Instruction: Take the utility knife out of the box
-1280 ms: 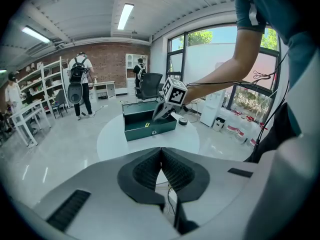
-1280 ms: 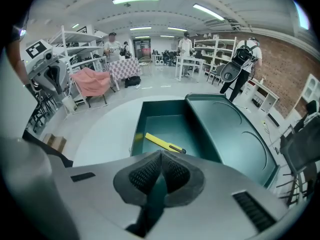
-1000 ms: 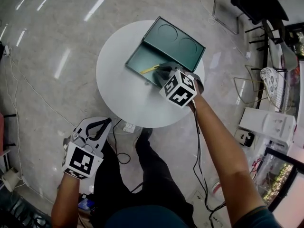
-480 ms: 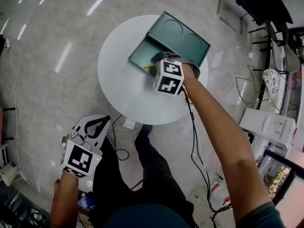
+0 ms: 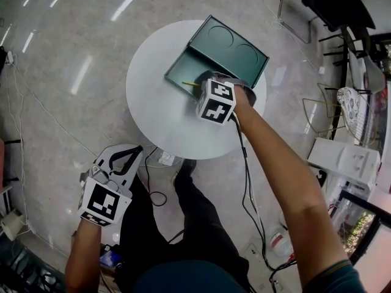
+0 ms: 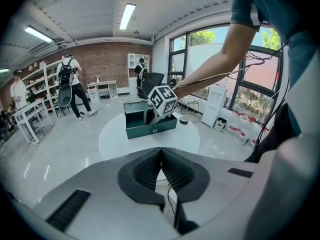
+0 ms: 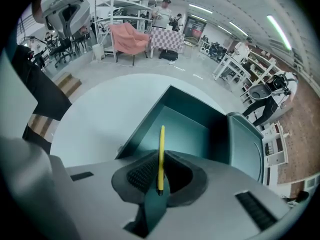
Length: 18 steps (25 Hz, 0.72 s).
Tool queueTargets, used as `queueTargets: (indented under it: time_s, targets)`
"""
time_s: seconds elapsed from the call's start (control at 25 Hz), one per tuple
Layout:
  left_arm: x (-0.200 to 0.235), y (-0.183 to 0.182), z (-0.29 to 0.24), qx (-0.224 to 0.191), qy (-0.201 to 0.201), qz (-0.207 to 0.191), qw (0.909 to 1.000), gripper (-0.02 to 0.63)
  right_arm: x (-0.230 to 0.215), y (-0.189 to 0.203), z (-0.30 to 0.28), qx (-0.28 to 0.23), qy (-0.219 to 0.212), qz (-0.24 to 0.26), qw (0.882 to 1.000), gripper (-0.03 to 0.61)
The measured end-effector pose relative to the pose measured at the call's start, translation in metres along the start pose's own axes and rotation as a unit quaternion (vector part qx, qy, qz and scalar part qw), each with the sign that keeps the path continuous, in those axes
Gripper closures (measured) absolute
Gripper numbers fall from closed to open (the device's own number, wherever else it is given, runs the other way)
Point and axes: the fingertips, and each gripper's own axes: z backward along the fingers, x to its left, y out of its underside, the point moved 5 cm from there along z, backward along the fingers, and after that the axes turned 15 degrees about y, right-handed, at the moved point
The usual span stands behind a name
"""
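Note:
An open dark green box [image 5: 185, 69] lies on the round white table [image 5: 153, 112], its lid [image 5: 235, 49] folded back. My right gripper [image 5: 204, 82] reaches steeply down into the box tray. The slim yellow utility knife [image 7: 161, 151] stands between its pads, which have just been closing and now press on it; its tip [image 5: 191, 85] pokes out left of the gripper. The box floor [image 7: 185, 129] shows behind the right gripper [image 7: 160, 176]. My left gripper [image 5: 124, 162] hangs low beside the person's leg, shut and empty [image 6: 161, 159], facing the box [image 6: 150, 128].
Cables [image 5: 249, 188] trail over the glossy floor under the table. Chairs [image 5: 333, 8] and a white cabinet [image 5: 345, 160] stand at the right. Several people [image 6: 70, 84] and shelves show far off in the left gripper view.
My right gripper has sunk further into the box and rolled, its marker cube now showing another face. The knife now sits between its jaws. The left gripper has stayed where it was.

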Motion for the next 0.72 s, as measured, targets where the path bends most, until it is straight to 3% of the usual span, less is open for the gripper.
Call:
queueTargets:
  time_s: [0.72]
  targets:
    - [-0.014,-0.039,0.029,-0.01,-0.01,-0.03,0.9994,0.595,-0.01,-0.002,0.067,-0.013,0.028,-0.056,0.998,0.522]
